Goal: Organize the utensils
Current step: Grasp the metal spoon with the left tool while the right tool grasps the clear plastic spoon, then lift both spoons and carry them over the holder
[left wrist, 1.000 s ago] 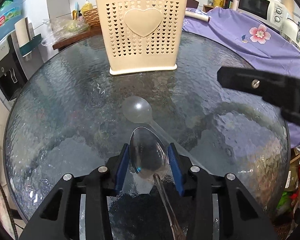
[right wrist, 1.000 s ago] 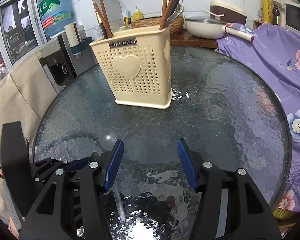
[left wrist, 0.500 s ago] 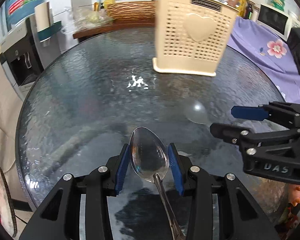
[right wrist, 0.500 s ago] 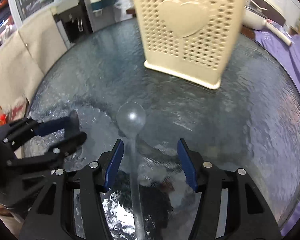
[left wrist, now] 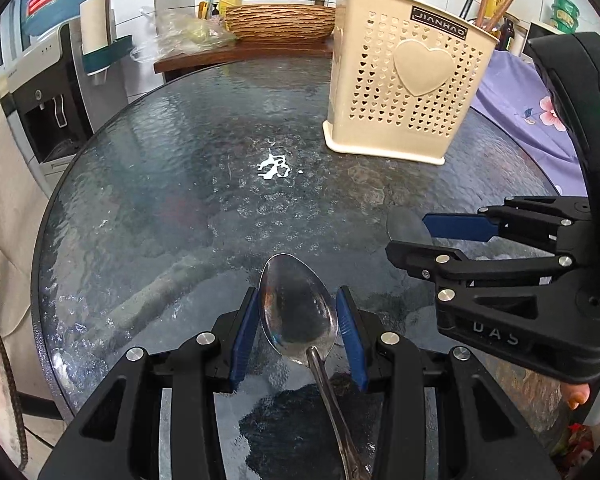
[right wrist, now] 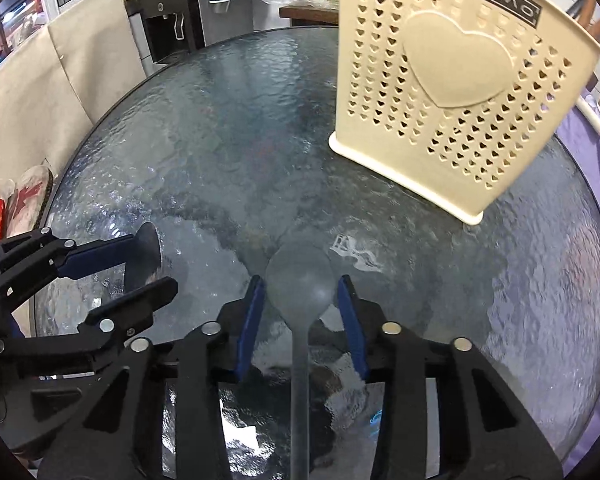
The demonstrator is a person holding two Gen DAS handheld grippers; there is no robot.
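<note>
Textured round glass table (left wrist: 180, 184), kitchen clutter

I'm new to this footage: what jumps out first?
The cream holder with its heart stands at the far right of the round glass table. Nearer, the left gripper clasps a metal spoon, and the right gripper is closing around a translucent spoon.

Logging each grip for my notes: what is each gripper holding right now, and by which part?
Left gripper: metal spoon, held by the bowl. Right gripper: jaws closing around the translucent spoon's bowl; firm contact can't be told.
</note>
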